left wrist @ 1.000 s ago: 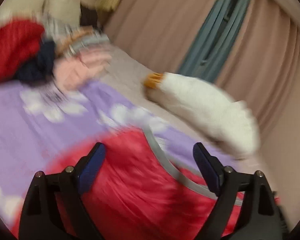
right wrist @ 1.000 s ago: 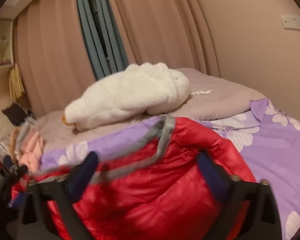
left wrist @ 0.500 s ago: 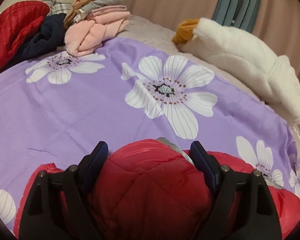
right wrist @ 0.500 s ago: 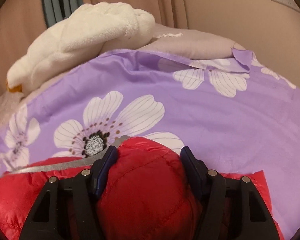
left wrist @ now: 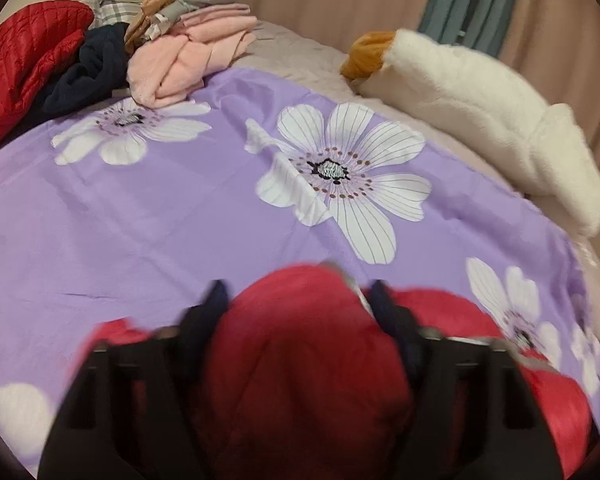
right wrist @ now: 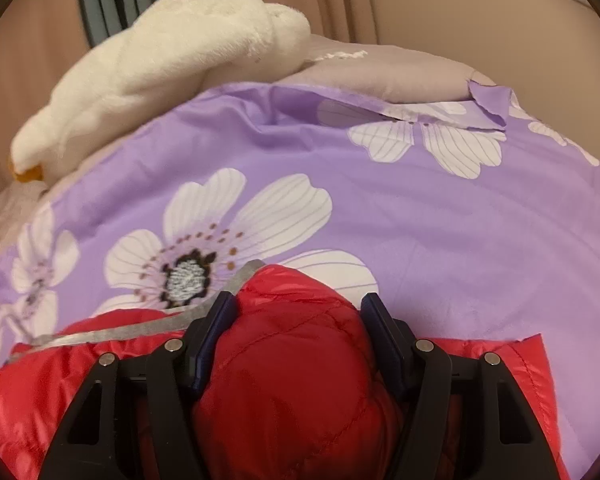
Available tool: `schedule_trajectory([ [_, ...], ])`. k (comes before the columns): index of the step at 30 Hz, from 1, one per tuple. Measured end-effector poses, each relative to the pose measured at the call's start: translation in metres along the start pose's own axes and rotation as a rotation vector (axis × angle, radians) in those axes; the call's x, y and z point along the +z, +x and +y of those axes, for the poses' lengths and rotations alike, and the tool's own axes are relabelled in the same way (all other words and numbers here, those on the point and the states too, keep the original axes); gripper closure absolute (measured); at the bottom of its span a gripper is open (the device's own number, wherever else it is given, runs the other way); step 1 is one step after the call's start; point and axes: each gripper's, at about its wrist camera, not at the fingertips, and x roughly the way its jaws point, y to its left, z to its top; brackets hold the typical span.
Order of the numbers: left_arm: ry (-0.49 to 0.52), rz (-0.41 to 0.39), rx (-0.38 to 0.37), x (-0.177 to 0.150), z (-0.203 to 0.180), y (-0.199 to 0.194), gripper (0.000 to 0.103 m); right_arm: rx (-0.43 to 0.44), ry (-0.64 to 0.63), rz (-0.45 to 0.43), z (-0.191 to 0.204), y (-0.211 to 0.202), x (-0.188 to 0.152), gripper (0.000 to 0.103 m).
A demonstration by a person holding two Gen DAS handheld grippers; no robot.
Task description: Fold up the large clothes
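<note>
Red quilted puffer jacket (left wrist: 308, 360) lies near on purple flower-print bedsheet (left wrist: 160, 216) | left gripper (left wrist: 298, 304) closing, jacket bunched between jaws | right gripper (right wrist: 296, 316) clenched on jacket fold | far: white plush toy (left wrist: 480, 120), folded pink clothes (left wrist: 192, 60) | no legible writing

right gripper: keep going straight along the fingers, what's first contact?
The red puffer jacket bunched in the right gripper already fills that line. Beyond it, probably the purple flowered sheet; depth is unclear.

Both wrist views low, close (angled down), sharing purple bedspread (left wrist: 180, 216)
</note>
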Motion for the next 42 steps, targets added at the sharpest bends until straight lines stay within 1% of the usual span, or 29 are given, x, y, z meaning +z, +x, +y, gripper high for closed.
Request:
schedule_trajectory([
  [1, -0.010, -0.015, -0.016, 0.000, 0.011, -0.019, 0.053, 0.030, 0.003, -0.010, -0.002, -0.010, -0.001, 0.038],
  [3, -0.021, -0.066, -0.021, -0.001, 0.028, -0.055, 0.056, 0.100, 0.001, -0.057, -0.006, -0.043, -0.003, 0.043],
  [5, -0.008, -0.119, -0.017, -0.001, 0.040, -0.091, 0.059, 0.100, -0.017, -0.132, 0.001, -0.084, -0.005, 0.054],
  [6, -0.002, -0.157, -0.002, -0.003, 0.045, -0.109, 0.059, 0.125, -0.024, -0.149, 0.006, -0.096, -0.006, 0.059],
  [7, -0.007, -0.194, 0.029, -0.004, 0.051, -0.125, 0.059, 0.179, -0.038, -0.165, 0.015, -0.113, -0.009, 0.059],
  [8, -0.018, -0.231, 0.077, -0.005, 0.057, -0.137, 0.060, 0.200, -0.050, -0.173, 0.022, -0.120, -0.012, 0.059],
  [9, -0.032, -0.264, 0.127, -0.007, 0.063, -0.147, 0.061, 0.197, -0.068, -0.182, 0.034, -0.128, -0.018, 0.062],
  [10, -0.051, -0.278, 0.169, -0.007, 0.072, -0.155, 0.061, 0.172, -0.075, -0.181, 0.042, -0.130, -0.024, 0.063],
  [11, -0.071, -0.276, 0.187, -0.007, 0.082, -0.159, 0.061, 0.151, -0.069, -0.169, 0.050, -0.129, -0.031, 0.063],
  [13, -0.099, -0.244, 0.201, -0.006, 0.099, -0.159, 0.062, 0.174, -0.039, -0.119, 0.062, -0.118, -0.048, 0.063],
  [14, -0.112, -0.238, 0.219, -0.006, 0.107, -0.158, 0.062, 0.176, -0.044, -0.100, 0.066, -0.112, -0.055, 0.063],
  [15, -0.122, -0.242, 0.243, -0.006, 0.116, -0.156, 0.062, 0.143, -0.074, -0.082, 0.075, -0.101, -0.064, 0.064],
  [17, -0.137, -0.246, 0.287, -0.008, 0.131, -0.152, 0.062, 0.061, -0.169, -0.093, 0.091, -0.082, -0.083, 0.064],
  [18, -0.146, -0.232, 0.305, -0.008, 0.138, -0.146, 0.062, 0.002, -0.256, -0.125, 0.102, -0.068, -0.097, 0.064],
  [19, -0.158, -0.214, 0.313, -0.008, 0.145, -0.141, 0.062, -0.025, -0.290, -0.134, 0.105, -0.063, -0.102, 0.064],
  [20, -0.171, -0.194, 0.317, -0.007, 0.150, -0.134, 0.062, -0.045, -0.310, -0.107, 0.109, -0.053, -0.102, 0.064],
  [21, -0.193, -0.165, 0.323, -0.008, 0.156, -0.126, 0.062, -0.039, -0.308, -0.092, 0.109, -0.048, -0.099, 0.064],
  [24, -0.236, -0.131, 0.333, -0.012, 0.165, -0.114, 0.062, 0.000, -0.269, -0.058, 0.103, -0.033, -0.091, 0.064],
  [29, -0.241, -0.081, 0.353, -0.020, 0.168, -0.104, 0.062, 0.026, -0.249, -0.058, 0.101, -0.032, -0.092, 0.064],
  [31, -0.241, -0.067, 0.344, -0.024, 0.171, -0.110, 0.061, 0.026, -0.249, -0.059, 0.100, -0.037, -0.094, 0.064],
  [33, -0.251, -0.052, 0.328, -0.029, 0.176, -0.119, 0.059, 0.019, -0.255, -0.063, 0.101, -0.040, -0.094, 0.064],
  [35, -0.279, -0.019, 0.273, -0.036, 0.184, -0.130, 0.057, 0.014, -0.260, -0.069, 0.102, -0.045, -0.096, 0.064],
  [38, -0.363, 0.026, 0.122, -0.051, 0.193, -0.148, 0.043, 0.004, -0.297, -0.059, 0.103, -0.055, -0.094, 0.065],
  [40, -0.379, 0.062, 0.003, -0.060, 0.189, -0.155, 0.034, 0.027, -0.334, -0.040, 0.099, -0.067, -0.093, 0.064],
  [41, -0.369, 0.076, -0.043, -0.064, 0.182, -0.157, 0.034, 0.052, -0.322, -0.030, 0.093, -0.075, -0.093, 0.061],
  [42, -0.352, 0.086, -0.072, -0.067, 0.173, -0.157, 0.033, 0.079, -0.292, -0.019, 0.084, -0.086, -0.091, 0.054],
])
